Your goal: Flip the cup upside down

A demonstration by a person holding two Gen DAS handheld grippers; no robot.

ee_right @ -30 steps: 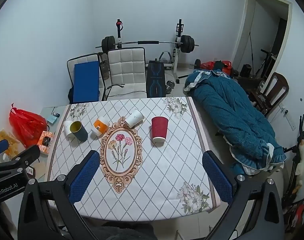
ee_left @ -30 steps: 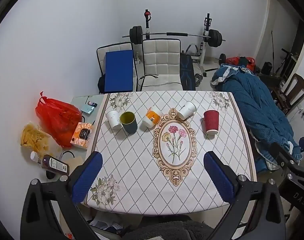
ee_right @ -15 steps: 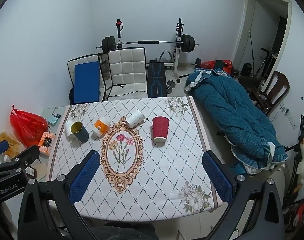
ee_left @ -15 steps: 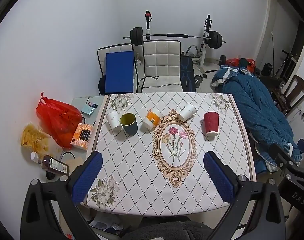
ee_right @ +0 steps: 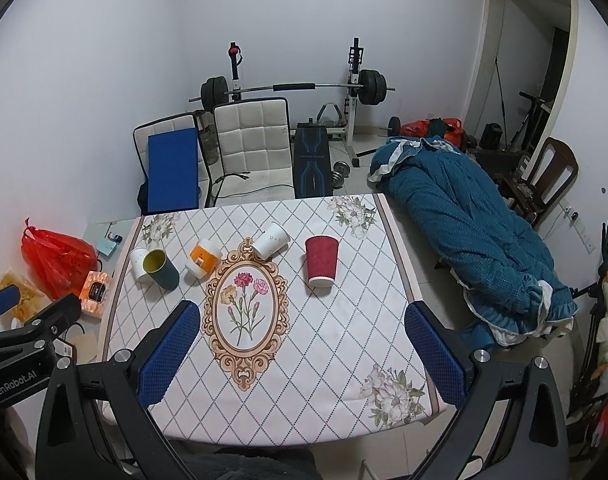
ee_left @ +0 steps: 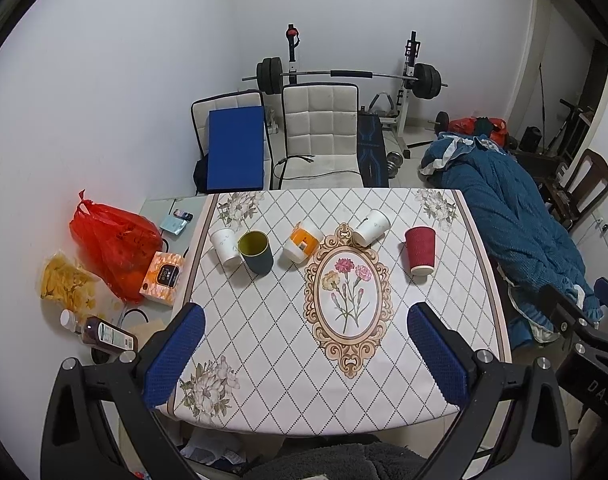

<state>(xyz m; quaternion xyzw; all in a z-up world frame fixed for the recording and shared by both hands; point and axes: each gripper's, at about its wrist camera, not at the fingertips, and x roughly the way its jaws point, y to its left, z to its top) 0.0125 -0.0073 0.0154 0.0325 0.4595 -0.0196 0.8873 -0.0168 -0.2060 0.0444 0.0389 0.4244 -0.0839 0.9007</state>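
Note:
Several cups stand in a row across the far half of the patterned table (ee_left: 264, 344). A red ribbed paper cup (ee_left: 419, 249) (ee_right: 321, 260) stands upside down at the right. A white paper cup (ee_left: 371, 227) (ee_right: 270, 240) and an orange-white cup (ee_left: 302, 241) (ee_right: 203, 259) lie tilted. A dark green mug (ee_left: 256, 252) (ee_right: 160, 269) stands upright beside a small white cup (ee_left: 224, 245) (ee_right: 137, 264). My left gripper (ee_left: 304, 356) and right gripper (ee_right: 302, 354) are both open and empty, held above the table's near edge, far from the cups.
A red plastic bag (ee_left: 112, 240), an orange box (ee_left: 162, 278) and a bottle (ee_left: 104, 334) lie left of the table. White chairs (ee_left: 319, 132) and a barbell rack stand behind it. A blue quilt (ee_right: 463, 232) lies to the right.
Both cameras have drifted slightly back and up, so the table sits a little lower in view. The cups have not moved and both grippers stay open.

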